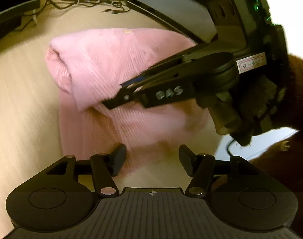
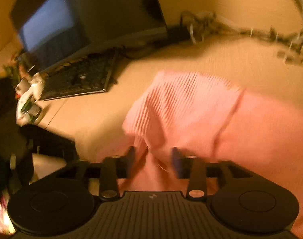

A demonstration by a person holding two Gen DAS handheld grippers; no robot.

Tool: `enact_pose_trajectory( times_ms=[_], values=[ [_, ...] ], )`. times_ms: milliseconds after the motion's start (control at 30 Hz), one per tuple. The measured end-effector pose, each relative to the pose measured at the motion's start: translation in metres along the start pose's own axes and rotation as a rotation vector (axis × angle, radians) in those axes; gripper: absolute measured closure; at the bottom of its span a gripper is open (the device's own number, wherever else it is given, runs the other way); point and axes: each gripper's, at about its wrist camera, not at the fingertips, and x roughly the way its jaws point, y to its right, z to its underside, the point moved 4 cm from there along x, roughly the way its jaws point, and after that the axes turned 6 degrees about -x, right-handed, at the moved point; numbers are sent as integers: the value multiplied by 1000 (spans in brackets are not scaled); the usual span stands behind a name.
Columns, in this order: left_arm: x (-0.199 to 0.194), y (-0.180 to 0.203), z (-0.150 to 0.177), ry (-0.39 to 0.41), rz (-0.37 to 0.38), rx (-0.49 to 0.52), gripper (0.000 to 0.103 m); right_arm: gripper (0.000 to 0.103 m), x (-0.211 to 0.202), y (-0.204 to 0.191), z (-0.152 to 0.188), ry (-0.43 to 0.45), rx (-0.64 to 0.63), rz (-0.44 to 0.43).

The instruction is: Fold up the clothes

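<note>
We see the pink ribbed sweater (image 1: 111,69) lying partly folded on the light wooden table (image 1: 21,99), one flap doubled over its near half. Our right gripper (image 2: 153,162) has its fingers spread, with bunched pink cloth between them; whether the pads touch it is lost in blur. Our left gripper (image 1: 152,160) hangs released just above the sweater's near edge. A keyboard (image 2: 77,79) and monitor (image 2: 57,25) sit beyond, beside tangled cables (image 1: 81,1).
</note>
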Motion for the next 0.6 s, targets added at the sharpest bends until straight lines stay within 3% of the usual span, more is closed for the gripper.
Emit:
enact_pose_trajectory(
  times_ms=[33, 100, 300, 367, 467, 533, 600],
  values=[
    [-6, -2, -5, 28, 3, -9, 31, 43, -15, 3, 4, 18, -19, 27],
    [-19, -5, -15, 85, 9, -28, 24, 42, -47, 15, 18, 49, -1, 100],
    [-45, -16, -48, 238, 7, -74, 21, 43, -107, 73, 71, 94, 220, 381],
    [-26, -23, -55, 223, -44, -54, 21, 43, -122, 88, 88, 99, 279, 459],
    [4, -36, -50, 119, -166, -52, 30, 43, -133, 97, 109, 93, 306, 560],
    [14, -42, -47, 58, -236, -60, 38, 43, -137, 100, 119, 91, 326, 591],
    [5, -28, -49, 74, -258, 8, 37, 43, -139, 103, 128, 109, 368, 593]
  ],
)
